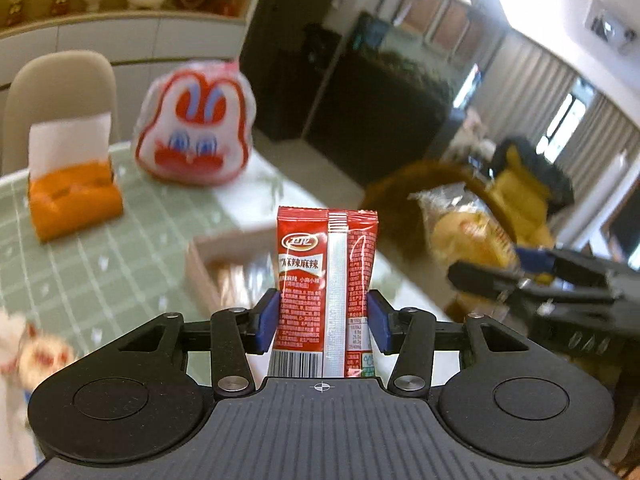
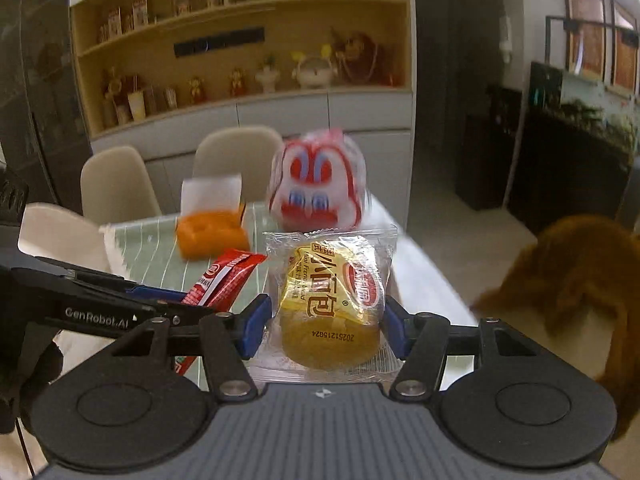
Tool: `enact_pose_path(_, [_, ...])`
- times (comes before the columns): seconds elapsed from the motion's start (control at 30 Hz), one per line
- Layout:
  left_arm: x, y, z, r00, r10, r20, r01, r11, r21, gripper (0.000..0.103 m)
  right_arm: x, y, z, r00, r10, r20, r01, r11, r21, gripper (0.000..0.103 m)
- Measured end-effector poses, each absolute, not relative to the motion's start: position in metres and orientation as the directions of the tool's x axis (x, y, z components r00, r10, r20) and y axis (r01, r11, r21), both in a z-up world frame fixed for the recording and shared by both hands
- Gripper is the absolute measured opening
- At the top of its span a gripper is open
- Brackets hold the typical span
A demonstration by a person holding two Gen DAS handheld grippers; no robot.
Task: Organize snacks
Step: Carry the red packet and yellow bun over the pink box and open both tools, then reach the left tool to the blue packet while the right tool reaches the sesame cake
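Note:
My left gripper (image 1: 323, 322) is shut on a red snack packet (image 1: 326, 272) and holds it upright above the table. The packet also shows in the right wrist view (image 2: 224, 280), left of my right gripper. My right gripper (image 2: 326, 326) is shut on a clear-wrapped small bread (image 2: 332, 300) with a yellow label. The bread also shows in the left wrist view (image 1: 468, 232), to the right. A wooden box (image 1: 224, 264) with something wrapped inside sits on the table just beyond the red packet.
A green checked tablecloth (image 1: 100, 248) covers the table. An orange tissue holder (image 1: 72, 196) with white paper and a red-and-white rabbit-face bag (image 1: 196, 124) stand at the far side. Beige chairs (image 2: 116, 184) stand behind. A brown furry animal (image 2: 580, 276) is at the right.

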State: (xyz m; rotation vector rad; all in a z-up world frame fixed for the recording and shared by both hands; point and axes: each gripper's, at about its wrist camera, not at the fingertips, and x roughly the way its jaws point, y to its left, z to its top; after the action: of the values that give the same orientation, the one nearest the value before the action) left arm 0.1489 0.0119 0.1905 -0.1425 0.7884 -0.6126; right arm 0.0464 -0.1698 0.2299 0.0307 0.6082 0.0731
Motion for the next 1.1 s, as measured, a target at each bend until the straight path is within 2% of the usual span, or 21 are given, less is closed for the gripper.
enact_pose_path(0.1, [0.200,0.000,0.187,0.532,-0.592,-0.605,0.399,0.806,-0.438,0.057,0.087,-0.178,0.229,0.814,0.061,-0.578,-0.048,0.998,0.039,0.062])
enact_pose_path(0.17, [0.237,-0.012,0.163,0.474,-0.591,-0.653,0.353,0.807,-0.474,0.057,0.114,-0.186,0.216,0.788,0.095,-0.608,-0.051,0.995,0.089,0.081])
enact_pose_path(0.27, [0.258,-0.022,0.128,0.434,-0.548,-0.715,0.310,0.836,-0.452,0.054,0.140,-0.201,0.184,0.739,0.089,-0.668,0.008,0.990,0.141,0.081])
enact_pose_path(0.4, [0.250,0.000,0.110,0.445,-0.561,-0.698,0.280,0.827,-0.487,0.054,0.135,-0.215,0.151,0.698,0.124,-0.706,0.022,0.981,0.195,0.081])
enact_pose_path(0.57, [0.216,0.054,0.092,0.533,-0.379,-0.757,0.172,0.924,-0.341,0.054,0.128,-0.215,0.120,0.644,0.091,-0.759,0.046,0.986,0.158,0.081])
enact_pose_path(0.67, [0.189,0.088,0.081,0.574,-0.242,-0.783,0.083,0.968,-0.239,0.054,0.130,-0.196,0.112,0.630,0.092,-0.771,0.023,0.990,0.137,0.081])
enact_pose_path(0.73, [0.171,0.113,0.073,0.580,-0.177,-0.795,0.010,0.977,-0.211,0.054,0.133,-0.179,0.111,0.626,0.095,-0.774,-0.009,0.993,0.115,0.081])
enact_pose_path(0.87, [0.144,0.157,0.062,0.558,-0.158,-0.814,-0.059,0.972,-0.229,0.054,0.149,-0.125,0.107,0.613,0.137,-0.778,-0.100,0.990,0.096,0.081])
enact_pose_path(0.97, [0.136,0.176,0.052,0.550,-0.121,-0.827,-0.081,0.977,-0.197,0.054,0.162,-0.082,0.099,0.580,0.190,-0.792,-0.147,0.981,0.128,0.081])
enact_pose_path(1.1, [0.125,0.191,0.040,0.517,-0.131,-0.846,-0.064,0.980,-0.190,0.054,0.178,-0.022,0.084,0.515,0.261,-0.817,-0.190,0.963,0.189,0.081])
